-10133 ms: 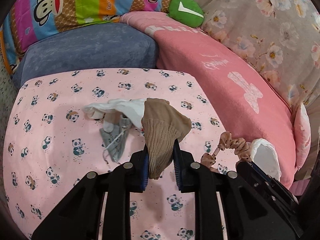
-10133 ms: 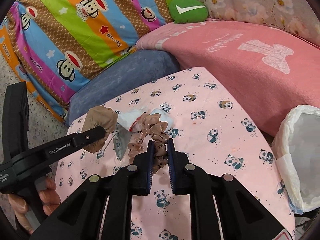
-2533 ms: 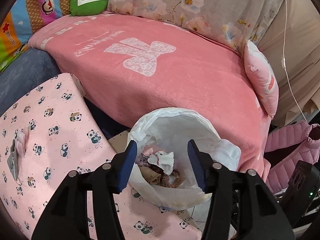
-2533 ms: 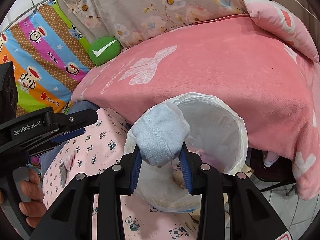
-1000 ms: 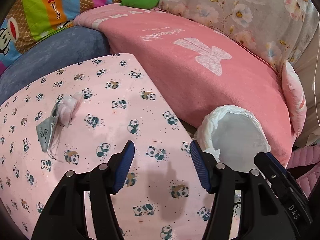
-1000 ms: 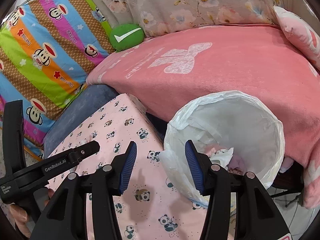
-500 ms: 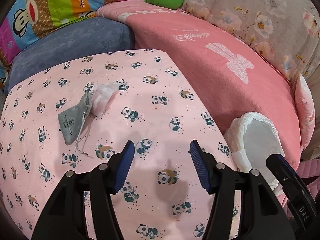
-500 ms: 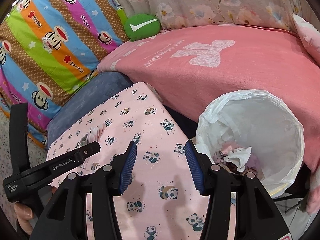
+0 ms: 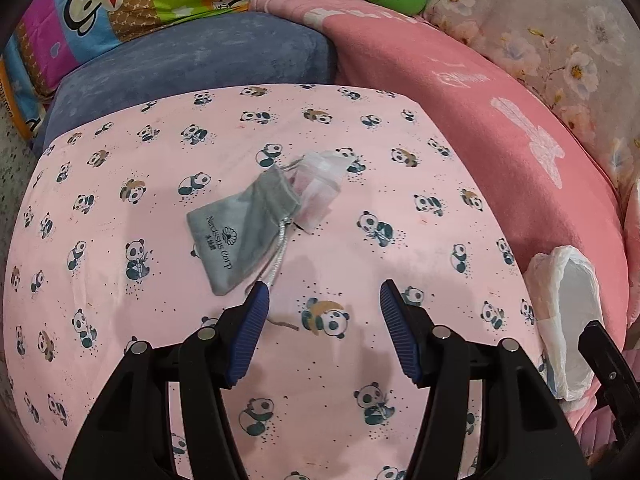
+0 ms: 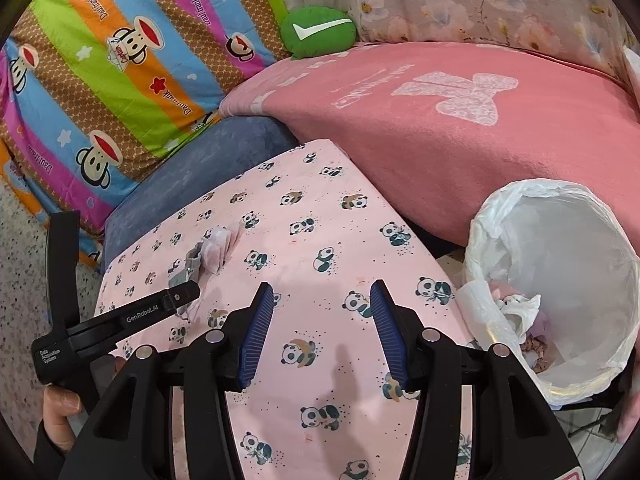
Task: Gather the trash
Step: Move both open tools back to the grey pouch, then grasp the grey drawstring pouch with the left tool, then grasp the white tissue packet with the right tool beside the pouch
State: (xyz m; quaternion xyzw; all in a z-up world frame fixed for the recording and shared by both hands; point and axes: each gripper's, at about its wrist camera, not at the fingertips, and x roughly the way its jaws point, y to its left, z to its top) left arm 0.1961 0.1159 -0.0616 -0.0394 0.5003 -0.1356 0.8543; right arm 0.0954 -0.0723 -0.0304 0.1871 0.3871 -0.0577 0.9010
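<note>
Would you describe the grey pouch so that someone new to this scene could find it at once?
Look at the pink panda-print cloth in front of the blue cushion. Near its middle lies the grey drawstring pouch, touching a pale translucent pink packet. Only the pouch is opaque grey, with dark lettering and a flower emblem.

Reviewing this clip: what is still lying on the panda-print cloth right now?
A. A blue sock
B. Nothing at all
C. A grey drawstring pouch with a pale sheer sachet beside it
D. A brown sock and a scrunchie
C: the grey drawstring pouch lies on the panda-print cloth with the pale sheer sachet touching its mouth end.
</note>
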